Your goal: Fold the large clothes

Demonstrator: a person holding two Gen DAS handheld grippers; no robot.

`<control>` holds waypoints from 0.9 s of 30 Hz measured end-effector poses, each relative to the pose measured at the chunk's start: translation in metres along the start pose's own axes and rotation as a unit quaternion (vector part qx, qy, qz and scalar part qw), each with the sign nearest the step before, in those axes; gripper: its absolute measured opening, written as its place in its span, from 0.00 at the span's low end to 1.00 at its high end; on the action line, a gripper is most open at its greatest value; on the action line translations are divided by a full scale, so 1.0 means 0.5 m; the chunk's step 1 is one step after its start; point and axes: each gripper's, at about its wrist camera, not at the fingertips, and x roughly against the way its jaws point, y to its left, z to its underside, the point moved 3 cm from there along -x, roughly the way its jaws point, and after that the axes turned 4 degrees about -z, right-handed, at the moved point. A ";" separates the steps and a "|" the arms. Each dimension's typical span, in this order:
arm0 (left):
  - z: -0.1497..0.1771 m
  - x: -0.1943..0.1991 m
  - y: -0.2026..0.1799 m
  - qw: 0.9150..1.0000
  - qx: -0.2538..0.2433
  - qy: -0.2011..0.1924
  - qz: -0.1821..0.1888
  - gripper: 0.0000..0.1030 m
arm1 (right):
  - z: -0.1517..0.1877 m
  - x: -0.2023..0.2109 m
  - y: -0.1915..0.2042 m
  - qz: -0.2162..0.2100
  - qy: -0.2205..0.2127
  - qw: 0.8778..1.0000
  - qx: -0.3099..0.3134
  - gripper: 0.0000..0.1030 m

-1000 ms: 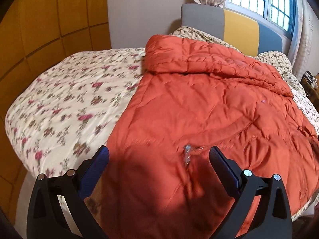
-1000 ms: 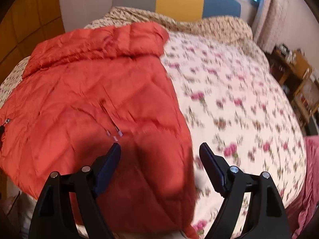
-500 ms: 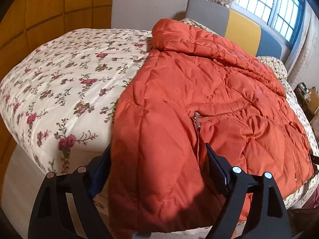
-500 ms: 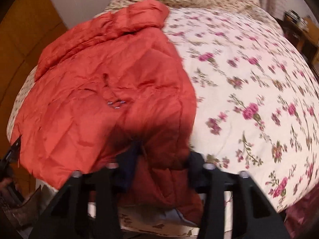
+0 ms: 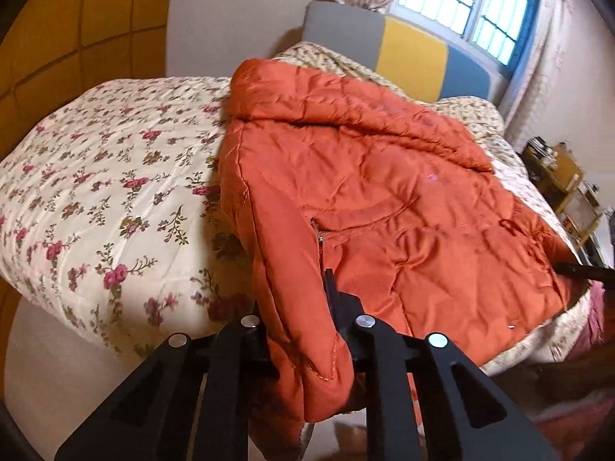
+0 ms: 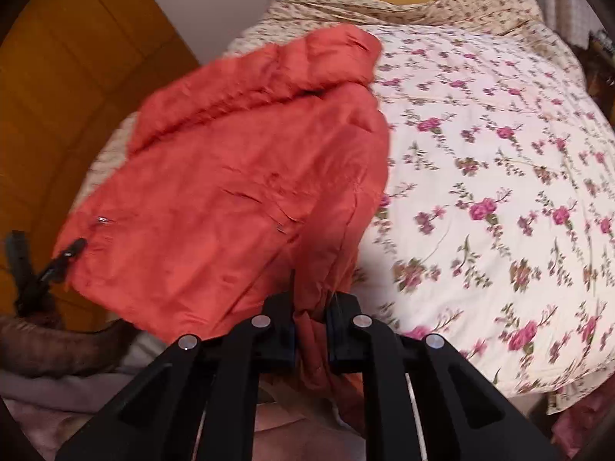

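A large orange quilted jacket (image 5: 384, 199) lies spread on the bed, its collar toward the headboard. My left gripper (image 5: 300, 307) is shut on the jacket's near hem corner, which bunches between the jaws and hangs below them. In the right wrist view the same jacket (image 6: 230, 192) fills the left half. My right gripper (image 6: 311, 307) is shut on the other near hem corner, with a fold of fabric pinched between the black jaws. The left gripper's tip (image 6: 57, 261) shows at the jacket's far left edge.
The floral bedspread (image 5: 107, 192) covers the bed, also in the right wrist view (image 6: 499, 192). A grey, yellow and blue headboard (image 5: 407, 53) stands under a window. Orange wall panels (image 5: 77, 19) are on the left, wooden furniture (image 5: 557, 176) on the right.
Both grippers went from open above the jacket to shut on its near hem, and both have lifted the hem corners up off the bed edge.
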 end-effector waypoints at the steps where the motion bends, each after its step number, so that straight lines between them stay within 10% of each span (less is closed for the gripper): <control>1: 0.000 0.018 -0.001 1.000 0.004 0.000 0.013 0.14 | -0.005 0.010 0.000 -0.015 -0.006 1.000 -0.006 0.09; 12: -0.148 0.030 0.028 0.991 0.085 -0.043 0.096 0.14 | -0.230 0.007 -0.050 -0.110 -0.117 0.982 -0.103 0.10; 27: -0.405 -0.207 0.050 0.993 0.098 -0.024 0.066 0.14 | -0.472 -0.209 -0.156 -0.117 -0.130 0.961 -0.215 0.21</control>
